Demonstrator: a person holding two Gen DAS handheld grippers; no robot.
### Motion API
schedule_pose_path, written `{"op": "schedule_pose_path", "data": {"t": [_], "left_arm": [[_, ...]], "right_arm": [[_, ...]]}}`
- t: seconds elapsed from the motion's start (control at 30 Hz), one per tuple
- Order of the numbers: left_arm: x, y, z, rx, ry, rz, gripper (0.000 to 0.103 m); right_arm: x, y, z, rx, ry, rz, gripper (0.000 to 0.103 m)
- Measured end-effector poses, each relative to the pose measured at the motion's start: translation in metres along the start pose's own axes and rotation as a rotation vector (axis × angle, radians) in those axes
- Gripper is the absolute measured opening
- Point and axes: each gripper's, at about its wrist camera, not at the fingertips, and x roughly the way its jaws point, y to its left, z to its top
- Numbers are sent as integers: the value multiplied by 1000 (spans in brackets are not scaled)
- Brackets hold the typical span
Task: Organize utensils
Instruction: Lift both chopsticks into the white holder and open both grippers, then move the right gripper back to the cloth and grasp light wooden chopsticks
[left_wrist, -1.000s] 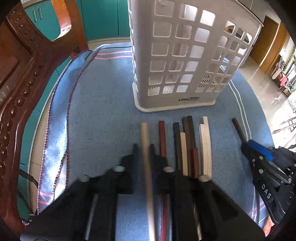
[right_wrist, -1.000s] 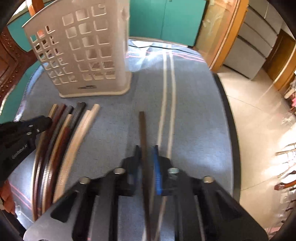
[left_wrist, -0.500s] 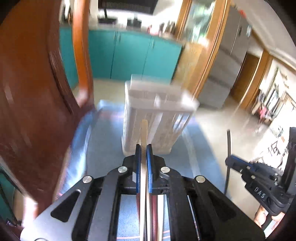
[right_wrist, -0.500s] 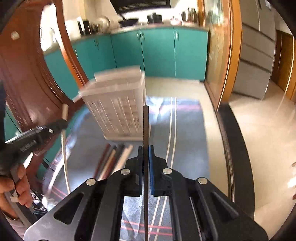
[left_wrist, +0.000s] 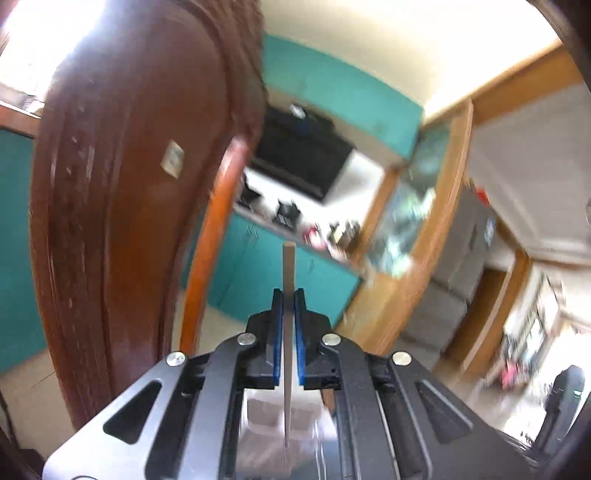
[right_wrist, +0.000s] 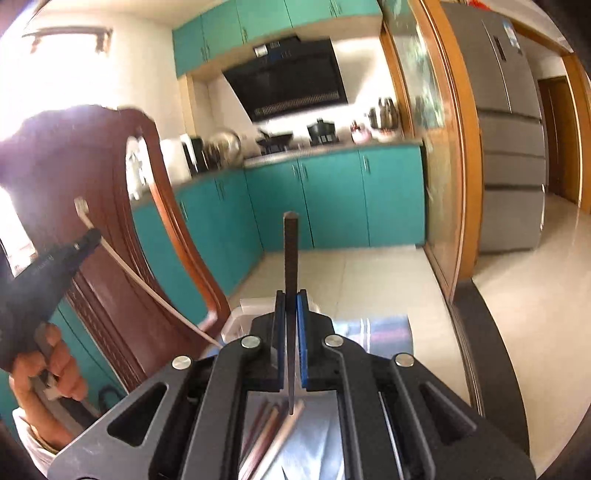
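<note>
While the left wrist view is smeared with blur, the left gripper (left_wrist: 288, 295) reads clearly enough: two blue-padded jaws clamped tight on one pale chopstick (left_wrist: 288, 269), a slim square-section stick whose blunt end pokes out past the fingertips and whose thin end tapers back toward the camera. Below the jaws sits a whitish boxy shape, probably the plastic basket (left_wrist: 263, 411) — too blurred to be sure. One dark carved wooden chair back (left_wrist: 122, 192) fills the left side, glossy and curved. Teal cabinets (left_wrist: 258, 273), smooth flat doors, run behind.

Right wrist view, sharper. The right gripper (right_wrist: 290, 295) is closed on one dark chopstick (right_wrist: 290, 251), brown-black, straight, squared tip up, held upright between two blue pads. Under the jaws, on the blue cloth (right_wrist: 384, 332) with pale stripes, lies a loose bundle of chopsticks (right_wrist: 271, 424) — at least four visible, reddish-brown, dark and cream, lying roughly parallel. A corner of the white basket's rim (right_wrist: 236, 325) shows just left of the jaws. At far left the other gripper appears, black body, gripped by a hand (right_wrist: 48, 365), with the pale stick slanting down toward the basket. One black range hood (right_wrist: 288, 85), one grey multi-door fridge (right_wrist: 506, 129), shiny tiled floor (right_wrist: 369, 273).
</note>
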Motion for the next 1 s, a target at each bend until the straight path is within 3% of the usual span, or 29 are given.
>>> {"op": "schedule_pose_path", "data": {"t": [0.13, 0.27, 0.5, 0.7, 0.8, 0.87, 1.0], "left_arm": [[22, 3, -14, 3, -79, 72, 7], [60, 4, -34, 23, -9, 82, 7], [85, 15, -52, 33, 121, 106, 7], [82, 24, -58, 39, 183, 109, 7], [78, 24, -59, 44, 185, 101, 9], [71, 26, -61, 56, 181, 107, 17], [43, 36, -73, 46, 184, 122, 31]], "right_arm": [[5, 0, 15, 5, -156, 34, 7], [22, -1, 18, 3, -239, 5, 7], [88, 1, -16, 6, -116, -35, 7], [99, 2, -32, -1, -61, -71, 8], [90, 2, -30, 13, -63, -76, 26], [76, -2, -31, 35, -79, -80, 42], [27, -12, -47, 79, -128, -78, 43]]}}
